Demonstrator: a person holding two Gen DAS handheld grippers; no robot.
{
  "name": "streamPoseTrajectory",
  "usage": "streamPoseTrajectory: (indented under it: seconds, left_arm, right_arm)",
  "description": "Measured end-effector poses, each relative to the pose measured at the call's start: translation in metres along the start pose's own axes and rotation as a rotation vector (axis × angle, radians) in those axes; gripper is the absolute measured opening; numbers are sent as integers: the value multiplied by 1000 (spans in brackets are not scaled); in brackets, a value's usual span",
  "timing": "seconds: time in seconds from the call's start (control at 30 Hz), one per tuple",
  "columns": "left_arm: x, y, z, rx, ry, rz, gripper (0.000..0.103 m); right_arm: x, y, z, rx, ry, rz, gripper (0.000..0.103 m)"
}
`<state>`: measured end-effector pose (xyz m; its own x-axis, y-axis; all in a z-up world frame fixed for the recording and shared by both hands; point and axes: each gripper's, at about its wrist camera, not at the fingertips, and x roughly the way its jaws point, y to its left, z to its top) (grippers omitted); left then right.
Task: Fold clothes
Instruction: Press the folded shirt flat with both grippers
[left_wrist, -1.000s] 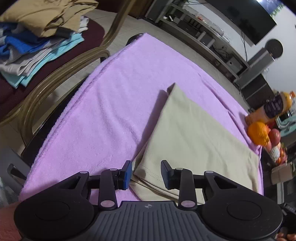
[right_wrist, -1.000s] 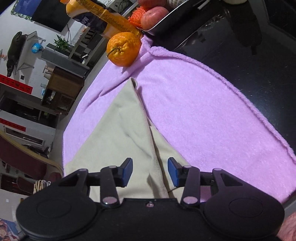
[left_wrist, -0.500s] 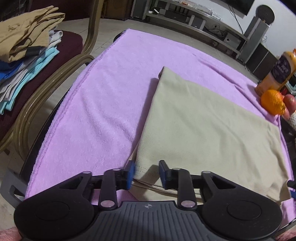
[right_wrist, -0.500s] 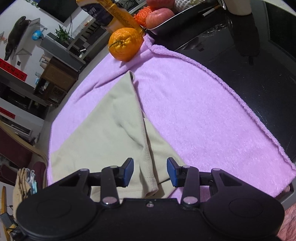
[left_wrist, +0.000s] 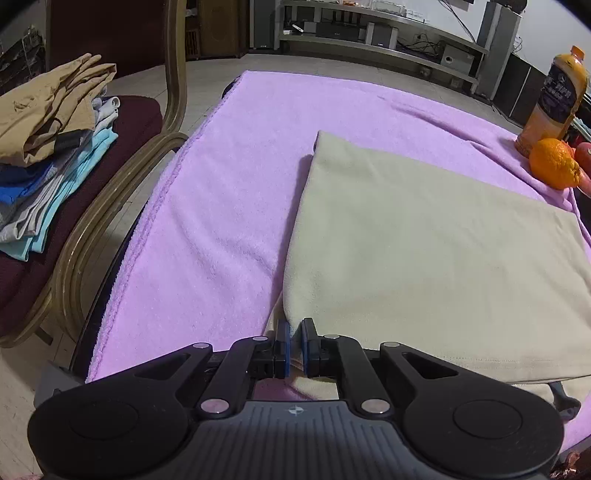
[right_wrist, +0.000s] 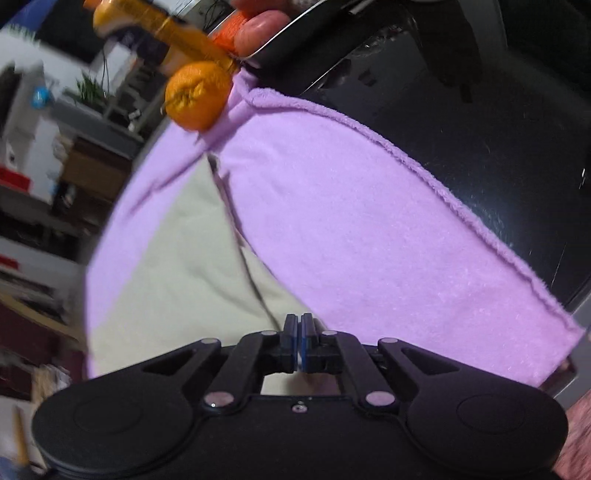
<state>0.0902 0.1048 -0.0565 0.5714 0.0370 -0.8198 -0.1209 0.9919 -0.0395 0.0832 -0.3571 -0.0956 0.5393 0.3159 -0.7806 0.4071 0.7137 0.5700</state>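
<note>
A beige garment (left_wrist: 424, 251) is lying folded flat on a purple towel (left_wrist: 229, 206) that is covering the black bench (right_wrist: 498, 129). The left tool (left_wrist: 294, 341) is pinching the garment's near left corner, its blue pads pressed onto the cloth. The right tool (right_wrist: 297, 341) is pressed together at the garment's near right edge — whether cloth is sitting between its pads is hard to tell in the blurred right view. An orange (left_wrist: 554, 162) is sitting at the towel's far right corner, just beside a juice bottle (left_wrist: 554, 99) and a tray of fruit (right_wrist: 280, 33). To the left, a chair (left_wrist: 122, 177) is carrying a stack of folded clothes (left_wrist: 51, 147) — tan on top, blues and grey beneath
</note>
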Motion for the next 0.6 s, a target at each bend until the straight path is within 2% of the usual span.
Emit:
streamPoseTrajectory:
  seconds: [0.17,0.23,0.3,0.47,0.6]
  left_arm:
    - [-2,12,0,-56,0,-39,7]
    - [-3,10,1,-59,-1,-38,7]
    - [-2,7,1,-50,1,-31,7]
    - [-2,7,0,-48,2,-29,8]
    - [0,7,1,-51,7,-26,8]
  right_arm:
    - [-4,3,-2,-7,-10,27,8]
    - [-6,4,-3,-14,-17,34,14]
    - [-8,5,-4,-21,-24,41,17]
    - [-14,8,-6,-39,-42,58,19]
    - [-20,6,-8,-35,-61,66,33]
